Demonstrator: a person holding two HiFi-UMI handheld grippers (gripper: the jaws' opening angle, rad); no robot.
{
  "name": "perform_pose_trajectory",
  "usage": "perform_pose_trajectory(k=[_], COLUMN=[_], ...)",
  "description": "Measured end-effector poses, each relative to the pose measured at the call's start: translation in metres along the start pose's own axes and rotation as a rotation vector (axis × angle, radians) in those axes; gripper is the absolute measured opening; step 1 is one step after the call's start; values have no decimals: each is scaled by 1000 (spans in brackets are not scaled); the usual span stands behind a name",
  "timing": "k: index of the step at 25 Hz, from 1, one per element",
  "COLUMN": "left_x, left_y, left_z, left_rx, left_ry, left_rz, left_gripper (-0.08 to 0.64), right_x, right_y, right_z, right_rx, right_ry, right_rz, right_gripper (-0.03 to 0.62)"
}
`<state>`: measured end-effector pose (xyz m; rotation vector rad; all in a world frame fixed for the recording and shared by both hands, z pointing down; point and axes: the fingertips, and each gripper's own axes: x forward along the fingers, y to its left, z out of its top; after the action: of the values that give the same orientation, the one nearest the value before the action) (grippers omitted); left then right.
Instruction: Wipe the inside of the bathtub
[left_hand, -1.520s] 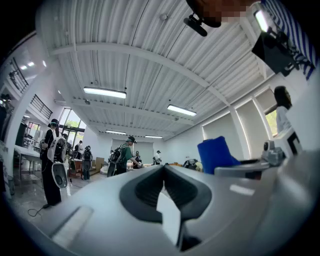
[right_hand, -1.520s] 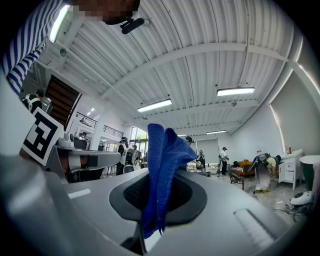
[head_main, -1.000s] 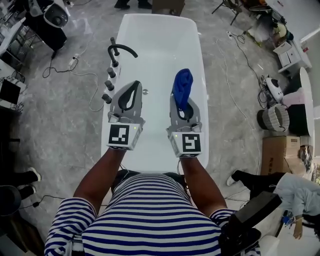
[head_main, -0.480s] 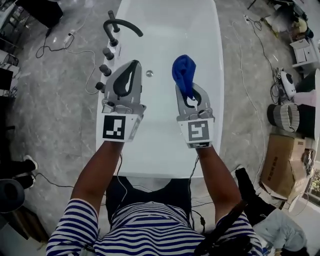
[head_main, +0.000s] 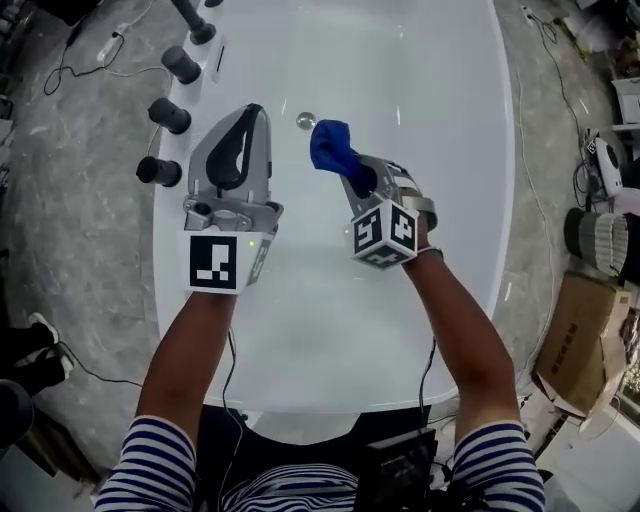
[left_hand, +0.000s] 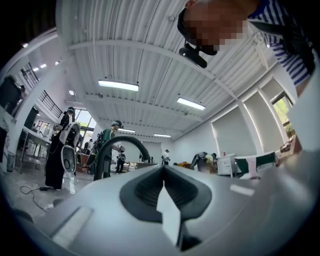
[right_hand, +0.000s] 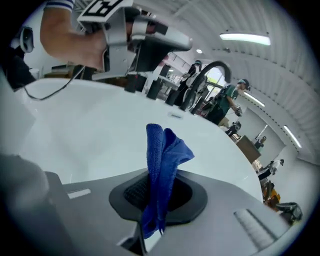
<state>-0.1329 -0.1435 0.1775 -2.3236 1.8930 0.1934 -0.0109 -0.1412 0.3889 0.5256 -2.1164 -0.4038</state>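
Observation:
A white bathtub (head_main: 455, 120) fills the head view, its drain (head_main: 305, 120) near the middle. My right gripper (head_main: 352, 175) is shut on a blue cloth (head_main: 331, 147), which sticks out past the jaws toward the drain, low inside the tub. In the right gripper view the blue cloth (right_hand: 161, 165) stands up between the closed jaws over the white tub floor (right_hand: 85, 135). My left gripper (head_main: 243, 125) hovers over the tub's left side, jaws shut with nothing in them. In the left gripper view the left gripper (left_hand: 163, 172) points up at the ceiling.
Black tap knobs (head_main: 170, 116) line the tub's left rim, and the curved black faucet (left_hand: 117, 150) shows beyond it. Cables (head_main: 85, 60) lie on the grey floor at the left. Boxes and baskets (head_main: 590, 240) stand at the right. People stand in the background hall.
The head has leaned in over the tub. My right gripper has dropped and tilted left, carrying the cloth toward the drain. The left gripper has kept its place over the left side.

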Motion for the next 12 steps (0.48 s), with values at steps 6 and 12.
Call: perform_pose_trajectory(k=[6,12], left_x=[-3,-9], left_y=[4,10], left_z=[-108,-189], left_rx=[6,10], left_ry=[18,45], left_rz=[1,2], left_gripper=[2,2], right_x=[121,220], right_y=[62,101], right_z=[-62,-101], right_rx=[-174,-288], right_ry=[112,163], right_rz=[100,139], right_gripper=[48,48])
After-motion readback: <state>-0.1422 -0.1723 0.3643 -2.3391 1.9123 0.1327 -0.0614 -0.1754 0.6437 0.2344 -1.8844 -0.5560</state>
